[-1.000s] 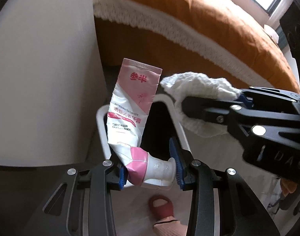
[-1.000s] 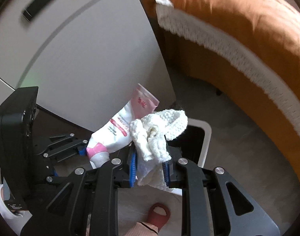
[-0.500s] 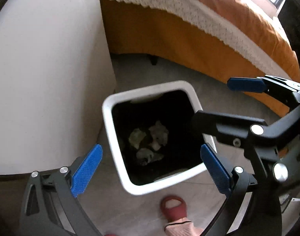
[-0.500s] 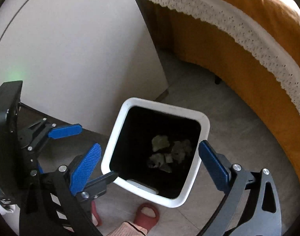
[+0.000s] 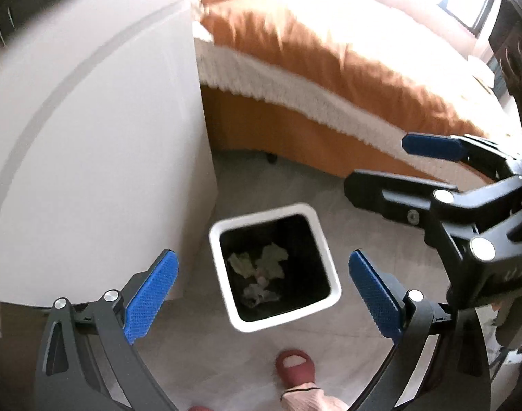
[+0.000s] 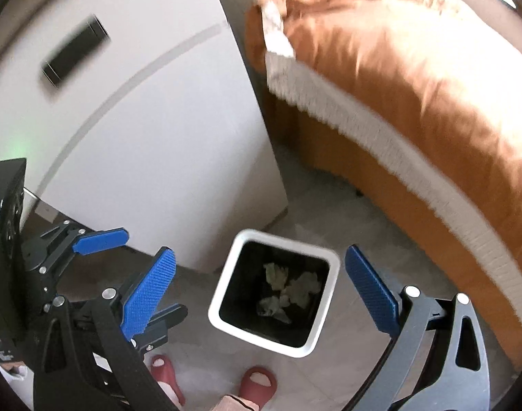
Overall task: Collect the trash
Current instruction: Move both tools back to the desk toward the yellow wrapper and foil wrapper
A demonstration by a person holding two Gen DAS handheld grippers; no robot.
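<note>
Below, the white-rimmed bin [image 5: 324, 250] stands on the pale floor [image 5: 380, 239], one side close to the white cabinet [image 5: 89, 154], the bed [image 5: 329, 68] well apart beyond open floor. Crumpled trash [image 5: 261, 267] lies at its dark bottom. Left tongs [image 5: 262, 289] and right tongs [image 6: 259, 291] both gape wide, empty, above it.

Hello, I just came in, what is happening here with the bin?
A person holds both grippers above a white trash bin on the floor beside the bed. The left gripper and the right gripper are wide open and empty. Crumpled trash lies in the bin.
</note>
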